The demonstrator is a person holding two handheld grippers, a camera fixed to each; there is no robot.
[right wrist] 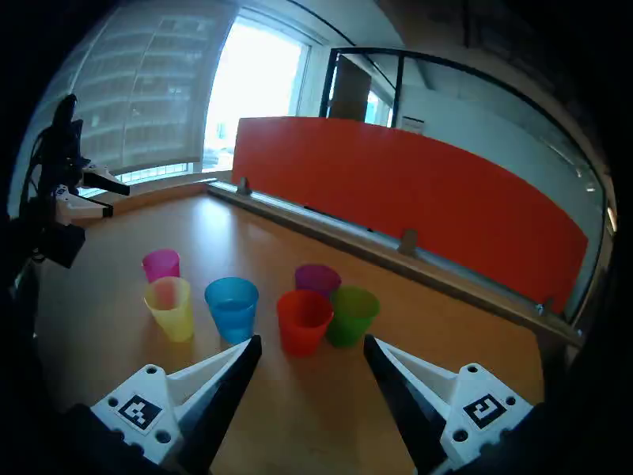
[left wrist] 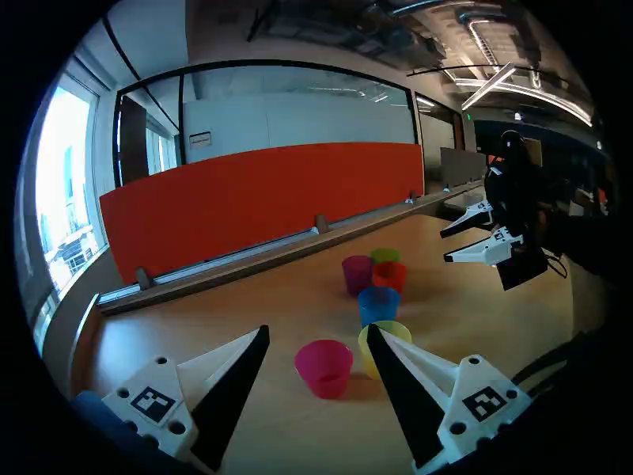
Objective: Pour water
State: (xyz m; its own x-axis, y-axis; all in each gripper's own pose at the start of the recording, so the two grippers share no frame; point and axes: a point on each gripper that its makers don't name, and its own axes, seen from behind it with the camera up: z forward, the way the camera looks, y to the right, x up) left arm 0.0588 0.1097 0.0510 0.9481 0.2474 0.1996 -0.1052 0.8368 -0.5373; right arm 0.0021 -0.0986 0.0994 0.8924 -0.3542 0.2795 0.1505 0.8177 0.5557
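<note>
Left gripper (left wrist: 317, 328) and right gripper (right wrist: 312, 340) gaped empty; blue cup (right wrist: 232, 307) looked light, thin, crushable, probably wanting a gentle mid-wall pinch

Six cups (right wrist: 232, 307), two tools (left wrist: 317, 329) (right wrist: 311, 340).

Wooden table (left wrist: 285, 305), light brown, long. Orange divider panel (left wrist: 261, 198) along its far edge, on a grey rail (left wrist: 237, 257). Black-framed glass partition (left wrist: 301, 111) behind. Bright window (left wrist: 63, 198) at one side, daylight. Slatted blinds (right wrist: 150, 95), possibly lowered. Strip ceiling light (left wrist: 487, 85), lit.
</note>
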